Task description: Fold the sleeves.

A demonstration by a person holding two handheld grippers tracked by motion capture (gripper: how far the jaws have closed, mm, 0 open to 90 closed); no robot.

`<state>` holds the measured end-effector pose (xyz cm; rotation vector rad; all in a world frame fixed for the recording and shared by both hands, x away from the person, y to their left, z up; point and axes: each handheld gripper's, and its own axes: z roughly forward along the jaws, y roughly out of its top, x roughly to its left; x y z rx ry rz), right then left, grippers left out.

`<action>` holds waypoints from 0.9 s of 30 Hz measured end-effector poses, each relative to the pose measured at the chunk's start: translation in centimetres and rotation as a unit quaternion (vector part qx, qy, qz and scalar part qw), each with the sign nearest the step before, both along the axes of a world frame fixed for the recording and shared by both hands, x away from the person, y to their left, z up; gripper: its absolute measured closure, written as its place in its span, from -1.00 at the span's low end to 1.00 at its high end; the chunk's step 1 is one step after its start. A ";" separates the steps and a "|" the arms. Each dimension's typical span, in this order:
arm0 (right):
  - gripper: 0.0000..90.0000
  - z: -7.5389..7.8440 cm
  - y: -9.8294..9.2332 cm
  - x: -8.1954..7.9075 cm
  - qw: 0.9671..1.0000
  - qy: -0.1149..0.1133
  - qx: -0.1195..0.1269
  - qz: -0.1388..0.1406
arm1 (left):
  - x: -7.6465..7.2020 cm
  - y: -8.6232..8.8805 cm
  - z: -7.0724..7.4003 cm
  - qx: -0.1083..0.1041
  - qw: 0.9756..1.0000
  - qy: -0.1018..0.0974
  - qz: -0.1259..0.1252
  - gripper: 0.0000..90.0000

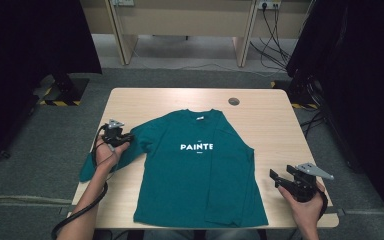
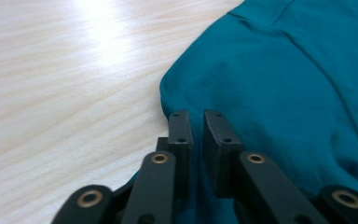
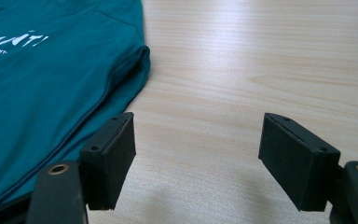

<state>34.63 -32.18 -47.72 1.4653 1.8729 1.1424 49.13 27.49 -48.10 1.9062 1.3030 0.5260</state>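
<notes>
- Table, light wood, under both my grippers; bare wood shows left of my left jaws and between and ahead of my right jaws.
- Teal T-shirt lies flat, front up, on the table between my two grippers; white "PAINTE" print on the chest, neck pointing away from me.
- The shirt's side nearest my right gripper is folded in over the body, a straight edge running down it.
- Sleeve on my left side spreads out toward the table edge, its end hanging off past my left hand.
- Left gripper: jaws drawn nearly together, a narrow slot left, pinching the teal sleeve fabric near its curved edge; cloth lies right of and under my jaws.
- Right gripper: jaws wide apart, nothing between them but bare wood; the shirt's folded edge sits just left of and ahead of my left jaw, not touching.
- In the high view my right gripper is held off the shirt's hem corner, near the table's front edge.
</notes>
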 end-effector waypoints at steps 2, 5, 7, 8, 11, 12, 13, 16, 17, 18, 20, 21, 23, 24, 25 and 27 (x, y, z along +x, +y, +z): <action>-0.39 0.0 -0.1 0.0 1.000 0.001 0.003 -0.001 | -0.1 -0.1 0.3 -0.001 1.000 -0.010 -0.001 0.87; -0.38 0.0 -0.1 0.0 1.000 -0.001 0.003 -0.002 | -0.3 -0.4 0.9 -0.001 1.000 -0.017 -0.011 0.89; -0.38 0.0 -0.1 0.0 1.000 -0.001 0.003 -0.001 | -0.5 -0.7 1.1 -0.002 1.000 -0.024 -0.017 0.90; -0.38 0.0 -0.1 0.0 1.000 -0.001 0.003 -0.001 | -0.5 -0.7 1.2 -0.003 1.000 -0.026 -0.016 0.90; -0.38 0.0 -0.1 0.0 1.000 -0.003 0.005 -0.002 | -0.9 -0.9 1.7 -0.013 0.999 -0.040 -0.020 0.91; -0.38 0.0 -0.1 0.0 1.000 -0.004 0.006 -0.002 | -1.0 -1.1 1.9 -0.013 0.999 -0.045 -0.022 0.91; -0.37 0.0 -0.1 0.0 1.000 -0.003 0.005 -0.002 | -1.1 -1.2 2.1 -0.013 0.998 -0.049 -0.023 0.91; -0.37 0.0 -0.1 0.1 1.000 -0.002 0.003 -0.001 | -1.5 -1.6 2.7 -0.009 0.998 -0.059 -0.033 0.91; -0.37 0.0 0.0 0.1 1.000 -0.002 0.003 -0.001 | -1.6 -1.8 3.0 -0.009 0.997 -0.063 -0.036 0.91; -0.36 0.0 -0.1 0.0 1.000 -0.003 0.003 -0.001 | -1.8 -2.0 3.2 -0.008 0.997 -0.067 -0.040 0.91; -0.36 0.0 -0.1 0.0 1.000 -0.002 0.004 -0.002 | -2.1 -2.5 3.6 -0.004 0.996 -0.075 -0.051 0.91; -0.36 0.0 -0.1 0.0 1.000 -0.002 0.003 -0.001 | -2.3 -2.8 3.8 -0.003 0.995 -0.078 -0.057 0.91; -0.36 0.0 0.0 0.0 1.000 -0.003 0.001 -0.001 | -2.7 -3.5 4.2 0.002 0.994 -0.085 -0.069 0.91; -0.36 0.0 0.0 0.0 1.000 -0.002 0.001 -0.001 | -2.9 -3.9 4.3 0.005 0.993 -0.086 -0.077 0.91; -0.36 0.0 0.0 0.0 1.000 -0.002 0.001 -0.001 | -3.0 -4.3 4.5 0.007 0.993 -0.087 -0.084 0.92; -0.36 0.0 0.0 0.0 1.000 -0.003 0.002 -0.001 | -3.4 -5.2 4.7 0.014 0.991 -0.088 -0.100 0.92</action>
